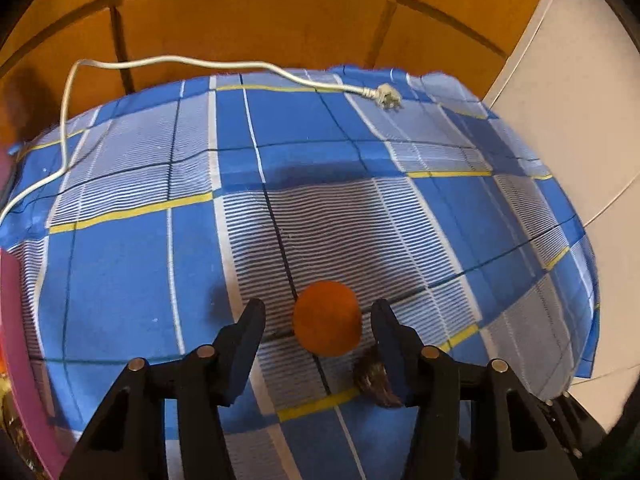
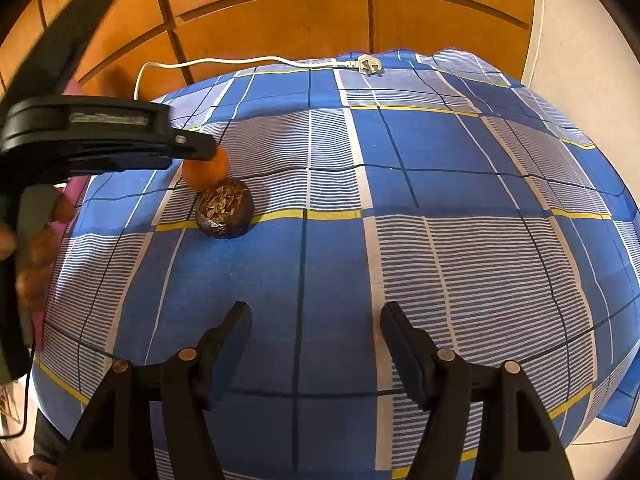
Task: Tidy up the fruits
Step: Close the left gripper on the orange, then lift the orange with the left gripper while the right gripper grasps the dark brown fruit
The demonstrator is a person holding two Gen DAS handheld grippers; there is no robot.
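An orange fruit [image 1: 327,318] lies on the blue checked cloth [image 1: 120,280], between the fingers of my left gripper [image 1: 318,309]. A gap shows on each side of it, wider on the left, so the jaws stand open around it. A dark brown round fruit [image 1: 374,384] with a dried, leafy top lies just nearer, half hidden behind the right finger. In the right wrist view the left gripper [image 2: 210,152] comes in from the left over the orange fruit [image 2: 206,174], with the brown fruit [image 2: 224,212] touching it in front. My right gripper [image 2: 316,314] hangs open over bare cloth [image 2: 440,280].
A white power cord with its plug [image 1: 386,96] [image 2: 366,66] lies along the far edge of the cloth. Wooden panelling [image 1: 260,20] rises behind. A pink object [image 1: 12,320] sits at the left edge. A hand [image 2: 36,264] holds the left gripper's handle.
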